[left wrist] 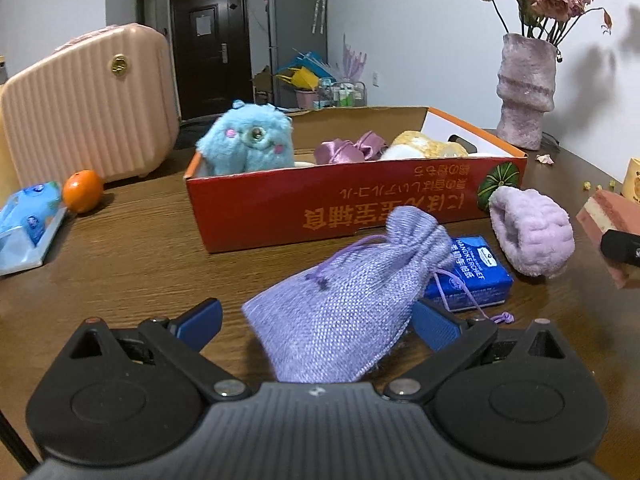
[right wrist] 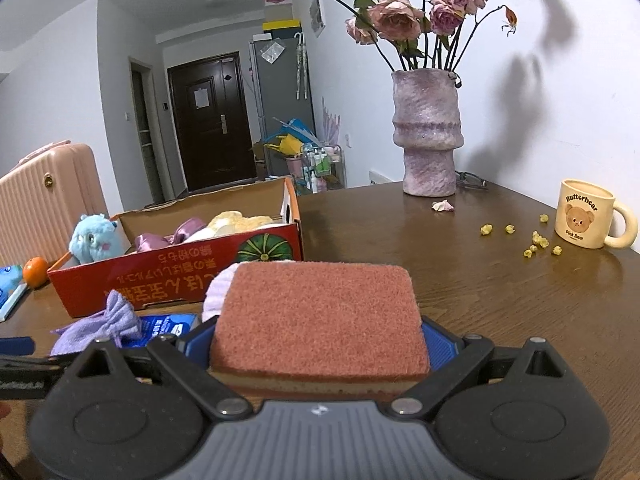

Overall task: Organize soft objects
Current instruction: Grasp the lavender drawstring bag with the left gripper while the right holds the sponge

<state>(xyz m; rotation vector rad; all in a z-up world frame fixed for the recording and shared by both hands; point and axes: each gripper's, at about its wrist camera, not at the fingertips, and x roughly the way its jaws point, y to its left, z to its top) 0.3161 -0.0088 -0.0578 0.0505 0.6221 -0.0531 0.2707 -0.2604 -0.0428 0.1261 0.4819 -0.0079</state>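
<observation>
A purple burlap drawstring pouch [left wrist: 344,300] lies on the table between the blue fingers of my left gripper [left wrist: 316,320], which stands open around it; the left finger is clear of the pouch. My right gripper [right wrist: 318,340] is shut on a pink sponge [right wrist: 320,316], also seen in the left wrist view [left wrist: 608,220]. The red cardboard box [left wrist: 336,208] [right wrist: 172,276] holds a blue plush toy [left wrist: 248,140] [right wrist: 94,238], a satin purple item [left wrist: 348,150] and a yellow soft item [left wrist: 428,146]. A lilac fluffy band [left wrist: 530,232] lies right of the box.
A blue tissue pack [left wrist: 472,272] lies under the pouch's neck. An orange [left wrist: 82,191], a wipes pack [left wrist: 28,228] and a pink suitcase [left wrist: 88,100] are at the left. A vase of roses [right wrist: 428,132], a bear mug [right wrist: 586,220] and yellow crumbs [right wrist: 534,240] are at the right.
</observation>
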